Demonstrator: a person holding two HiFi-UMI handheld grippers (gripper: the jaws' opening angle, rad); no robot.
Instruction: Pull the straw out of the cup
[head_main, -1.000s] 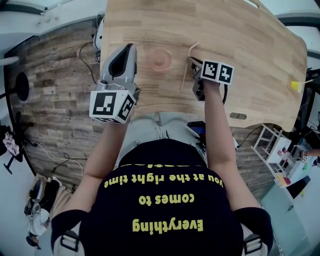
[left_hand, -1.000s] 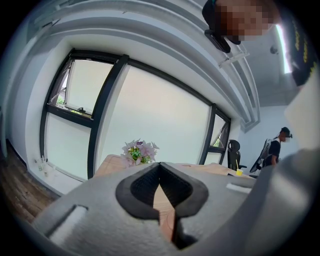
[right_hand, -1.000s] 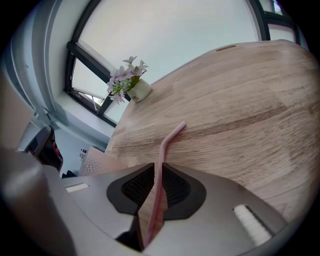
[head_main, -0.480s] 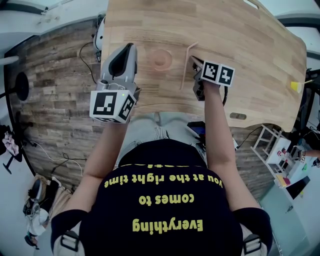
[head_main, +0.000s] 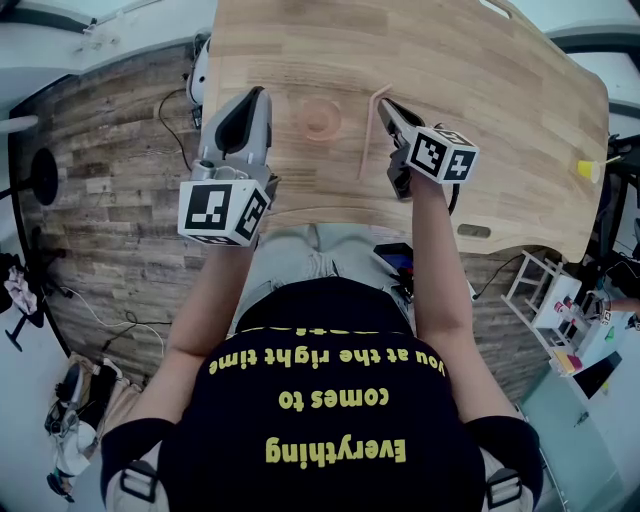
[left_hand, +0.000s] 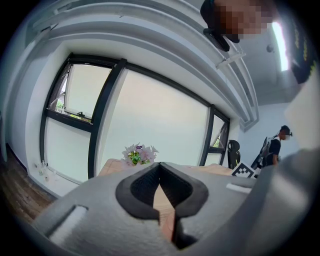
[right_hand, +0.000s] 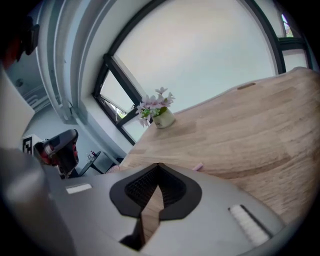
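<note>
A clear pinkish cup (head_main: 320, 120) stands on the wooden table (head_main: 500, 90). The pale straw (head_main: 367, 140) is outside the cup, just to its right, running from the table's near edge up to a bent top. My right gripper (head_main: 384, 103) is shut on the straw at that bend, above the tabletop. In the right gripper view the jaws (right_hand: 159, 166) meet, and a short pink end of the straw (right_hand: 198, 166) pokes out beside them. My left gripper (head_main: 260, 95) hovers left of the cup, apart from it. Its jaws (left_hand: 160, 165) are shut and empty.
A small vase of flowers (right_hand: 161, 115) stands at the table's far end and also shows in the left gripper view (left_hand: 138, 154). A yellow object (head_main: 592, 170) lies at the table's right edge. A person (left_hand: 276, 145) stands in the background.
The right gripper has lifted and rolled, and its marker cube now tilts toward the camera. The straw's bent top has shifted slightly left with it. The left gripper and the cup have not moved.
</note>
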